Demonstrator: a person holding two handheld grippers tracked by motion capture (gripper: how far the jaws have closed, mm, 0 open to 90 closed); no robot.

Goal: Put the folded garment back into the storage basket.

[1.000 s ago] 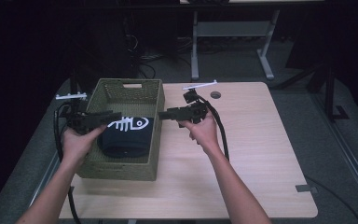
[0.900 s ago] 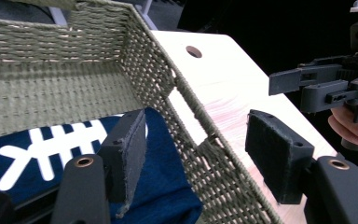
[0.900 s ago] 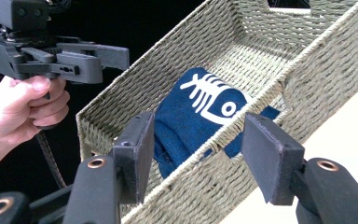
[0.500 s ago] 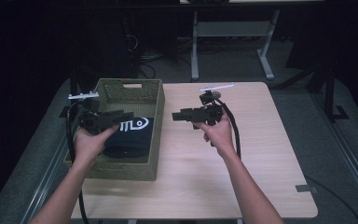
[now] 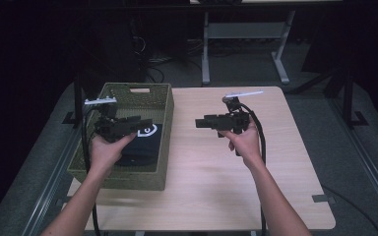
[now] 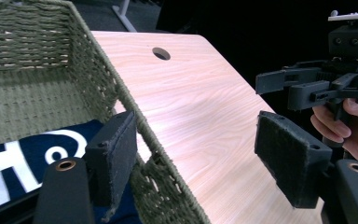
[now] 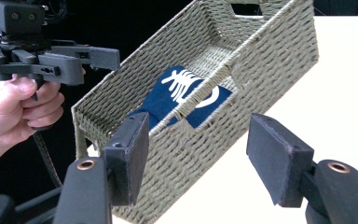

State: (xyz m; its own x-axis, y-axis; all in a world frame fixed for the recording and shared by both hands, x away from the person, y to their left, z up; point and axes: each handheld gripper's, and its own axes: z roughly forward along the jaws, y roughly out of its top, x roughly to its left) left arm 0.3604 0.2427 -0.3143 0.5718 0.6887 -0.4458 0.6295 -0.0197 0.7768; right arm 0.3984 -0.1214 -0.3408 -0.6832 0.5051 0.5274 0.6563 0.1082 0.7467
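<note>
Both forearms are bare, without sleeves; each gripper, left gripper (image 5: pixel 145 122) and right gripper (image 5: pixel 200 122), is matte black with felt-like pads, brass-ringed holes, black cable.

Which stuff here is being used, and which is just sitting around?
Being used:
- basket
- blue cloth with white print, lying in the basket
- left gripper, jaws just opened, nothing between them
- right gripper, jaws just opened, nothing between them

Just around:
- table, which holds the basket
- metal stand behind the table

Folded navy cloth (image 5: pixel 140 145) lies inside woven basket (image 5: pixel 165 128)
</note>
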